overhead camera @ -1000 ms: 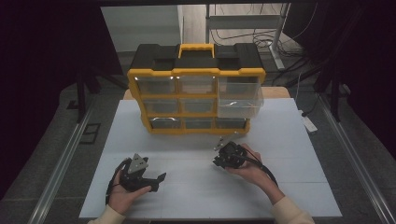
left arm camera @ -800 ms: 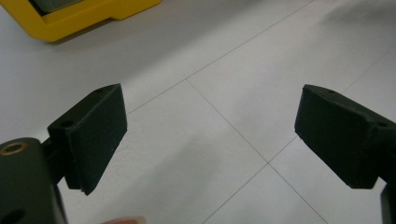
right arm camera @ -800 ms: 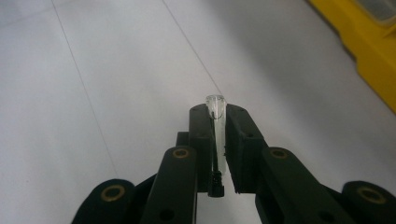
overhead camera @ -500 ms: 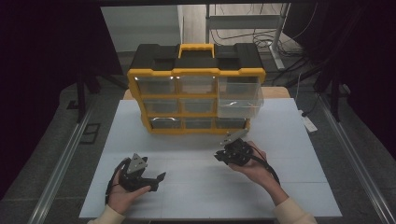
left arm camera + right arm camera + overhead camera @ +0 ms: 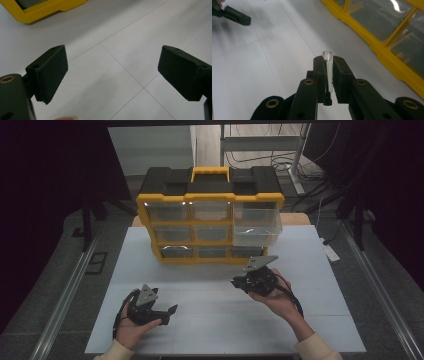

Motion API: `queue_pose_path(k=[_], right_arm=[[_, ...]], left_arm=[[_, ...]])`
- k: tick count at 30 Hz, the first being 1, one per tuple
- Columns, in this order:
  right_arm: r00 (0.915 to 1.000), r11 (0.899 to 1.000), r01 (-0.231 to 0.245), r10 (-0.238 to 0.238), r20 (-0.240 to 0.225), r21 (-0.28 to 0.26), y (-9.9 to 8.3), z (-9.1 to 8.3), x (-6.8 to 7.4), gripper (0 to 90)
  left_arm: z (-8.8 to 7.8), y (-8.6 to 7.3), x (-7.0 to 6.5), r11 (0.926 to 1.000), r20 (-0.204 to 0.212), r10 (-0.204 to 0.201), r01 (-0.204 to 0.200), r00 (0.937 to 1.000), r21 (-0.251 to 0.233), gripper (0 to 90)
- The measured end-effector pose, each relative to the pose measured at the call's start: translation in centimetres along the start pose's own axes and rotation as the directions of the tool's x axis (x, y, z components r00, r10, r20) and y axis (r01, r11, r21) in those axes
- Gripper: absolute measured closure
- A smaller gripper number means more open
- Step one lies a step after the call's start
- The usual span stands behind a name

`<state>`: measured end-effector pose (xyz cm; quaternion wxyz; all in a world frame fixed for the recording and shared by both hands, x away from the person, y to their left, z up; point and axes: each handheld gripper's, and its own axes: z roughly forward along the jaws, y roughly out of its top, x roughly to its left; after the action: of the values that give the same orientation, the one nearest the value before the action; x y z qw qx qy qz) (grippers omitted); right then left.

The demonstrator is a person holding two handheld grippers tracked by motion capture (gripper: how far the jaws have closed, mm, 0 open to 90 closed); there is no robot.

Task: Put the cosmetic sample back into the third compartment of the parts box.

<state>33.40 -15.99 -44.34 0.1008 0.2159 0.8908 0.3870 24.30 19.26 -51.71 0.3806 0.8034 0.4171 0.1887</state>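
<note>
One clear tube (image 5: 327, 72) inside right claw (image 5: 328, 61)

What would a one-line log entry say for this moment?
right gripper: shut on clear tube | left gripper: open, nothing between jaws | drawer cabinet: right drawer pulled out | table

a white table (image 5: 320, 270) stands on grey floor (image 5: 65, 270) (dark curtains (image 5: 45, 195) either side), cables (image 5: 260, 155) behind.

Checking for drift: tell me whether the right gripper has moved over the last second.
Yes. In the high view the right gripper, shut on a small clear tube, has moved up-frame toward the yellow drawer organizer.
</note>
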Motion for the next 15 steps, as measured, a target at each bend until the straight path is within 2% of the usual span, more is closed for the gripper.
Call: queue_pose_path(k=[8, 15], right_arm=[[0.9999, 0.997, -0.003, 0.002, -0.016, -0.08, 0.8, -1.5, 0.6, 81.2], [0.9998, 0.992, 0.001, -0.004, -0.019, -0.124, 1.2, -2.3, 1.0, 81.2]], left_arm=[[-0.1, 0.1, 0.0, 0.9999, 0.0, -0.004, 0.004, 1.0, -0.009, 9.7], [0.0, 0.1, 0.0, 1.0, -0.002, -0.002, 0.002, 1.0, -0.004, 9.7]])
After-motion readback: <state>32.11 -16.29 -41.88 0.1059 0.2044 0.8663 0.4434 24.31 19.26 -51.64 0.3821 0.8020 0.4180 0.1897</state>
